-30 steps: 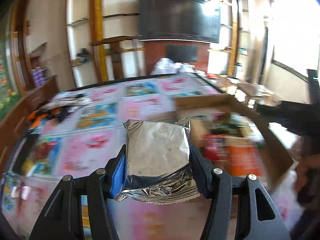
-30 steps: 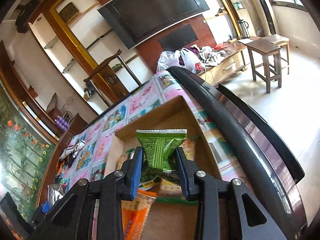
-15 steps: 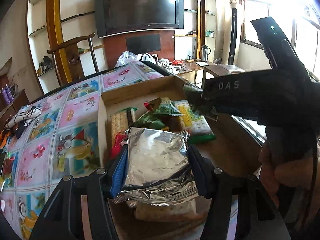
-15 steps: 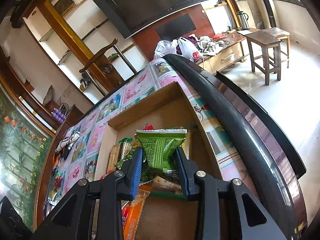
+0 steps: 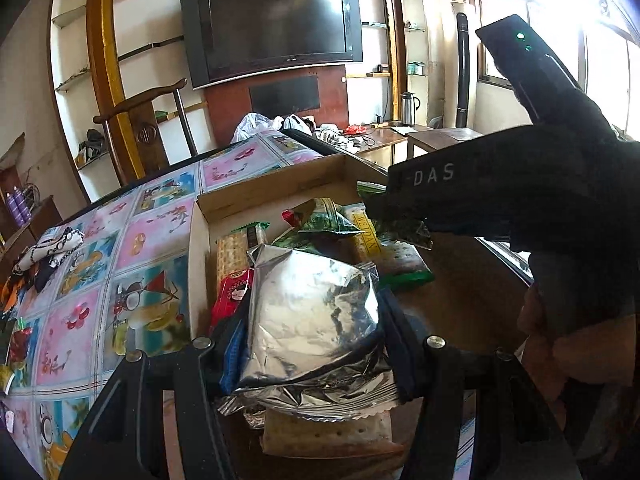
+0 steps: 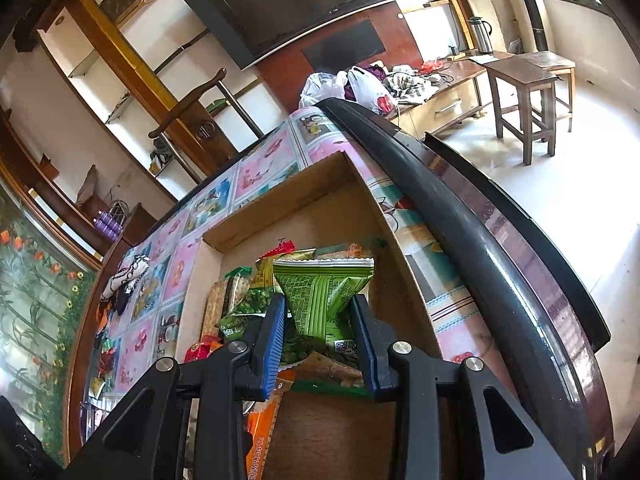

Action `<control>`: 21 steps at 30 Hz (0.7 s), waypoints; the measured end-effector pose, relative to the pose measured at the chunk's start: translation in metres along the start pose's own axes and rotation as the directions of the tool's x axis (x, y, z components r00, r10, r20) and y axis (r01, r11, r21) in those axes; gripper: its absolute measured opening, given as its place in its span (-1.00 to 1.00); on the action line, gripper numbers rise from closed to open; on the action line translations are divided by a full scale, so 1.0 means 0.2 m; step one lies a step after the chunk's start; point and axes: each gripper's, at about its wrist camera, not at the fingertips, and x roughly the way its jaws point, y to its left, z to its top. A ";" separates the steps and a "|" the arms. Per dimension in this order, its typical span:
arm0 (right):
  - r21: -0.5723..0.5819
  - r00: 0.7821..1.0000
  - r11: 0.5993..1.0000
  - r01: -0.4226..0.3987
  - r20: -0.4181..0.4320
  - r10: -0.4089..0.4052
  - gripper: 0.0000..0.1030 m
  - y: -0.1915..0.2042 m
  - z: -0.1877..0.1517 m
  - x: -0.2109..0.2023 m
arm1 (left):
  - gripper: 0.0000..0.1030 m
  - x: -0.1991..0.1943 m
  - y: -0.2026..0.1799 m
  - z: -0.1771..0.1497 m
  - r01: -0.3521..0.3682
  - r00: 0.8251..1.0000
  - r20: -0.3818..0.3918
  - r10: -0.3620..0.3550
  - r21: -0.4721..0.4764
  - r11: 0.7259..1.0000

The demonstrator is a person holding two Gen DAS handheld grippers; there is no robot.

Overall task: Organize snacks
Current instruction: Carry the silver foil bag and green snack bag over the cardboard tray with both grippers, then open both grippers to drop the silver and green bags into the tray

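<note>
My left gripper [image 5: 310, 320] is shut on a silver foil snack pack [image 5: 312, 316], held just above the snacks in a shallow cardboard box [image 5: 260, 196]. Below it lie cracker packs [image 5: 232, 252], a red packet [image 5: 230, 292] and green packets [image 5: 332, 220]. The right gripper's black body [image 5: 500, 184] reaches in from the right over the box. In the right wrist view my right gripper [image 6: 320, 328] is shut on a green snack packet [image 6: 324, 292] above the same box [image 6: 288, 188], with an orange packet [image 6: 264, 420] underneath.
The box sits on a table with a colourful patterned cloth [image 5: 132, 264] and a dark rounded edge [image 6: 480, 248]. Loose snacks and cloth items [image 5: 44, 248] lie at the table's far left. A chair [image 5: 140, 108], a wall TV [image 5: 272, 28] and stools [image 6: 528, 92] stand beyond.
My left gripper has swung right with the silver pack, from over the tablecloth to over the box, then settled. My right gripper has tipped slightly toward the box, still holding the green packet.
</note>
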 end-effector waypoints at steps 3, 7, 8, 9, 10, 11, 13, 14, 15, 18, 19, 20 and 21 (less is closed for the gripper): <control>0.002 1.000 1.000 0.000 -0.001 0.000 -0.33 0.00 0.00 0.00 | 0.12 -0.01 -0.02 0.00 -0.008 1.000 0.007 0.008 0.009 1.000; -0.001 1.000 1.000 0.001 -0.003 -0.001 -0.33 0.00 0.00 0.00 | 0.12 -0.01 -0.02 0.00 -0.019 1.000 0.017 0.019 0.021 1.000; -0.002 1.000 1.000 0.002 -0.003 -0.002 -0.33 0.00 0.00 0.00 | 0.12 -0.01 -0.03 0.00 -0.023 1.000 0.020 0.023 0.025 0.999; -0.003 1.000 1.000 0.002 -0.004 -0.002 -0.33 0.00 -0.01 0.00 | 0.12 -0.02 -0.03 -0.01 -0.028 0.999 0.025 0.027 0.029 0.999; -0.004 1.000 1.000 0.001 -0.005 -0.001 -0.33 0.00 -0.01 0.00 | 0.12 -0.02 -0.04 -0.01 -0.033 0.999 0.029 0.032 0.035 0.999; -0.005 1.000 1.000 0.001 -0.006 -0.001 -0.32 0.00 -0.01 0.00 | 0.12 -0.02 -0.05 -0.01 -0.039 0.999 0.035 0.038 0.042 0.998; -0.006 1.000 1.000 0.003 -0.008 -0.003 -0.31 0.00 -0.01 0.01 | 0.12 -0.03 -0.06 -0.01 -0.052 0.998 0.047 0.049 0.056 0.997; -0.005 1.000 1.000 0.002 -0.010 -0.002 -0.31 0.00 -0.01 0.01 | 0.12 -0.03 -0.06 -0.02 -0.054 0.997 0.049 0.051 0.060 0.997; -0.005 1.000 1.000 0.002 -0.012 -0.002 -0.31 0.00 -0.02 0.01 | 0.12 -0.03 -0.06 -0.02 -0.058 0.997 0.053 0.054 0.066 0.996; -0.008 1.000 1.000 0.006 -0.016 -0.006 -0.30 0.00 -0.02 0.01 | 0.12 -0.03 -0.06 -0.02 -0.059 0.997 0.060 0.055 0.069 0.996; -0.008 1.000 1.000 0.005 -0.016 -0.005 -0.30 0.00 -0.02 0.01 | 0.12 -0.04 -0.06 -0.02 -0.060 0.997 0.061 0.055 0.069 0.996; -0.008 1.000 1.000 0.004 -0.014 -0.004 -0.30 0.00 -0.02 0.01 | 0.12 -0.04 -0.06 -0.01 -0.060 0.996 0.063 0.055 0.067 0.996; -0.009 1.000 1.000 0.005 -0.011 -0.005 -0.30 0.01 -0.02 0.01 | 0.12 -0.04 -0.06 -0.01 -0.059 0.996 0.064 0.054 0.066 0.996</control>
